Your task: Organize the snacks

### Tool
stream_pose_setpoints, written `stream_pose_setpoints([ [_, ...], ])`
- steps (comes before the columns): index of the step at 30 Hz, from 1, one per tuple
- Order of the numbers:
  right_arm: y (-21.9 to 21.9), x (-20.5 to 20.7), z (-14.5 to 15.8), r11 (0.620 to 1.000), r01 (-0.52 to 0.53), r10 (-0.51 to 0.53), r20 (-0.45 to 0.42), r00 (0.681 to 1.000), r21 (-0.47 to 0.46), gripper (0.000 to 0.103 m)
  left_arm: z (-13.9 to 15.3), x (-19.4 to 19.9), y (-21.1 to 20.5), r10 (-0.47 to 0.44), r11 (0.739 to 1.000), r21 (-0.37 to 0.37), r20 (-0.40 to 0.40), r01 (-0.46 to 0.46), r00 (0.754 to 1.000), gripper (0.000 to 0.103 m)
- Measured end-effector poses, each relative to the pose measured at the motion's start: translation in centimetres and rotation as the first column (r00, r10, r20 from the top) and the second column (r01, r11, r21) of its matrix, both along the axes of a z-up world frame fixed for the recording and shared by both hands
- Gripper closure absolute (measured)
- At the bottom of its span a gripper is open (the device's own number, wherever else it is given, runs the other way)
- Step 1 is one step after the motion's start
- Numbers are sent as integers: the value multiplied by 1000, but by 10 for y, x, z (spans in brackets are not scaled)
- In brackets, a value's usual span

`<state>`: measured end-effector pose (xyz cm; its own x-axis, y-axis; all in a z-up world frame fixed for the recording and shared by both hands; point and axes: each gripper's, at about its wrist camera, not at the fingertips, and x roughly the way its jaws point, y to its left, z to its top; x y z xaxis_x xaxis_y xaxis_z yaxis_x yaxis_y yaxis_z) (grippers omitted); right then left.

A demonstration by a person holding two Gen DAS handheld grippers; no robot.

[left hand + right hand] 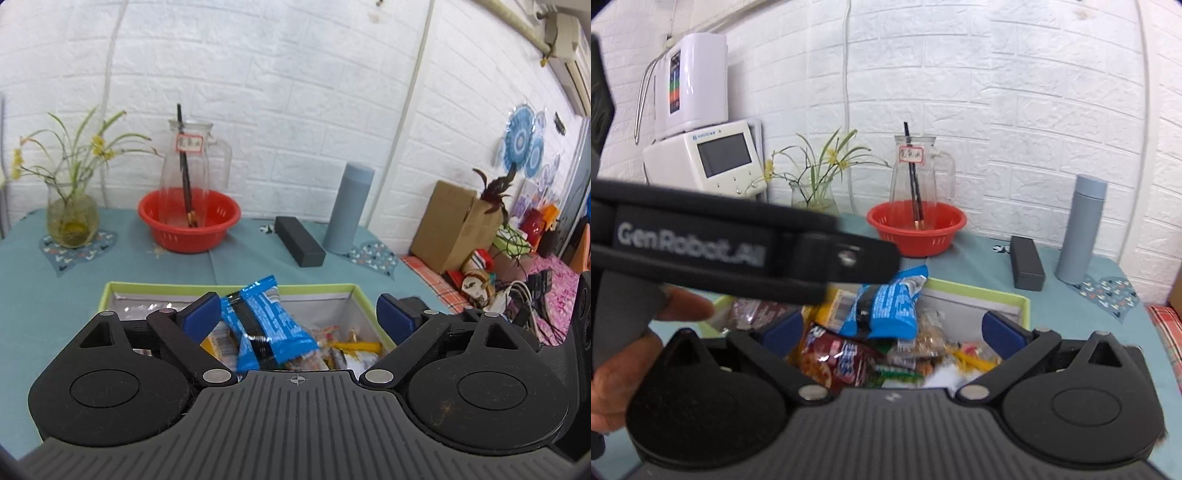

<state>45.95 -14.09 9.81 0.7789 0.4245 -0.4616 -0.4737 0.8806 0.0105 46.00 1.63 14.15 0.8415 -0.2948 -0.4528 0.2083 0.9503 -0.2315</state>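
White brick-pattern wall backs a bench under a teal cloth (pixel 55 295), and just ahead of both tools sits a green-rimmed storage box (pixel 229 286) heaped with snack packets. My left tool (pixel 295 314) stands with its jaws spread wide; a blue snack packet (pixel 262 321) hangs over the box close against its left blue pad (pixel 199 314), with clear space to the right pad, so I cannot tell whether anything grips it or it merely leans there. My right tool (pixel 897 328) is also spread wide and holds nothing; it hovers over the near side of the box, with a dark red snack packet (pixel 838 354) just inside its left finger and small yellow-wrapped sweets nearer its right one. From the right wrist camera the left tool's body crosses in front, its tip at the blue packet's upper end. I judge the step in hand to be dropping or settling this blue packet into the box. Its long axis runs steeply, one crimped end up and away from the left tool, the other down toward the heap. Next I would want it laid flatter among the others, then the left tool lifted clear. Beyond the box, well apart, stand a red basket (pixel 188 218) with a glass pitcher (pixel 190 166), a black case (pixel 299 240) and a grey-blue flask (pixel 349 206).
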Motion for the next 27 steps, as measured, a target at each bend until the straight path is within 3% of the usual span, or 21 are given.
stream_pose_setpoints([
  [6,-32,-112,-7,995,86,-88,47,995,44,1,-12,-100,7,70,998,-1,42,-70,997,13],
  [12,-44,-228,-29,969,246,-247,85,965,19,1,-45,-205,-5,104,995,17,-21,-103,994,14],
  [15,-46,-269,-40,939,341,-344,73,936,47,1,-63,-256,-12,108,994,19,-22,-107,994,14],
  [19,-38,-311,-53,931,364,-363,80,928,3,1,-79,-308,-14,107,994,19,-14,-107,994,19],
  [24,-38,-371,-66,925,380,-380,93,920,22,1,-84,-368,-11,94,996,4,26,-94,995,18],
  [27,-46,-402,-70,895,444,-446,75,892,46,1,-81,-400,-12,85,996,15,53,-86,995,18],
])
